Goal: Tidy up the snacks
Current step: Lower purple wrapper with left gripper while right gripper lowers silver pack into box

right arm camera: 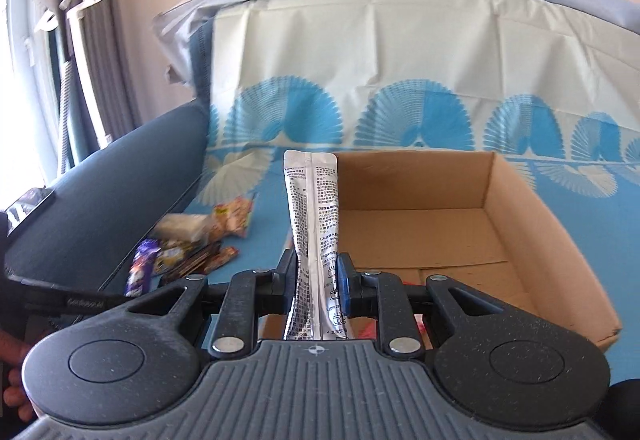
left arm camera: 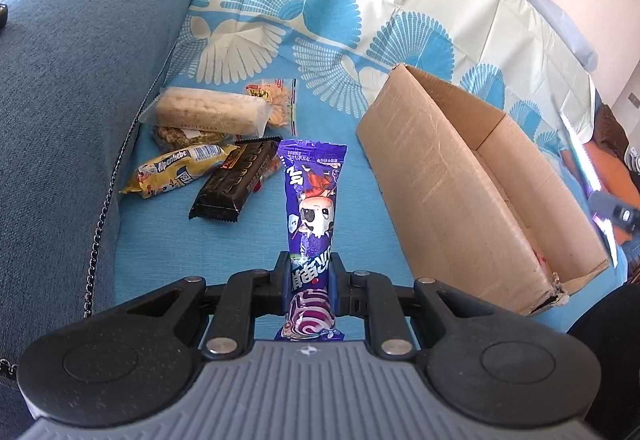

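Sofa seat (left arm camera: 60, 88): covered by a blue fan-patterned cloth (left arm camera: 248, 232), on which everything is laid.

Cardboard box (right arm camera: 532, 240): open-topped, seated on the cloth to the right of the loose snacks; a bare floor is shown in the right wrist view, with something red glimpsed at its near edge. It is judged to be the collecting place, so each packet is best carried fully over the rim before being let go.

Snack pile (left arm camera: 208, 144): several wrapped bars and packets, left lying beside the sofa arm, well apart from the box; these are taken as still to be sorted.

Purple packet (left arm camera: 312, 200): clamped near its lower end by the left gripper (left arm camera: 310, 272), standing upright above the cloth between pile and box. A sideways carry to the box is called for, with the grip kept firm, as the long free end may flop.

Silver sachet (right arm camera: 312, 224): pinched by the right gripper (right arm camera: 316, 280), held upright at the box's near left wall. It is best lowered inside and laid flat before the jaws are parted.
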`<state>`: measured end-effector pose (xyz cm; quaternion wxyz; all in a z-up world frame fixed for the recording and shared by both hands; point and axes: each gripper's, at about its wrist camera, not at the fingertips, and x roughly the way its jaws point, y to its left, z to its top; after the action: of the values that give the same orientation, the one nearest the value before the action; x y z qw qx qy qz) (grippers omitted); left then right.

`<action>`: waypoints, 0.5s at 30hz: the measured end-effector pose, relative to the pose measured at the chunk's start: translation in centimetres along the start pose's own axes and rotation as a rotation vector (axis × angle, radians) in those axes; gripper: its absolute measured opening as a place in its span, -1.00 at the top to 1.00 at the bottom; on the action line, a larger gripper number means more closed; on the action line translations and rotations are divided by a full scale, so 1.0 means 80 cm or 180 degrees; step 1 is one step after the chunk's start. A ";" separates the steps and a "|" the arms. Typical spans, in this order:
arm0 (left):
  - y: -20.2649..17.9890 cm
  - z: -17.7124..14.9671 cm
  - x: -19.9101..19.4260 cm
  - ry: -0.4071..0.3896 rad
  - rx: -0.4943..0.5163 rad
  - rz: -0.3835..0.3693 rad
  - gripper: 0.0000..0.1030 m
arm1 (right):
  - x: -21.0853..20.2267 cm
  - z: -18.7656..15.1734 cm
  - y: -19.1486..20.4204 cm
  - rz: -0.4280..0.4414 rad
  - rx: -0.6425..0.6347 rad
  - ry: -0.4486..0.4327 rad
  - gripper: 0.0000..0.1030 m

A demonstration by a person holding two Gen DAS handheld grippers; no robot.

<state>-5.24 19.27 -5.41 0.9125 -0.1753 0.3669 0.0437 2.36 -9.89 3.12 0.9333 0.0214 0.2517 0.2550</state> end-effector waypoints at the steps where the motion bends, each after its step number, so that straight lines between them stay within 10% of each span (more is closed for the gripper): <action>1: 0.000 0.000 0.000 0.0005 0.0005 0.0006 0.63 | -0.001 0.003 -0.008 -0.0020 0.0044 -0.0021 0.57; 15: -0.009 -0.001 0.015 0.0113 0.0077 0.0165 0.63 | -0.015 0.066 -0.126 -0.0230 0.0228 -0.0633 0.57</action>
<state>-4.26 18.49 -6.07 0.9065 -0.1554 0.3880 0.0597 8.74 -18.76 6.58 0.9609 0.0708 0.1674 0.2087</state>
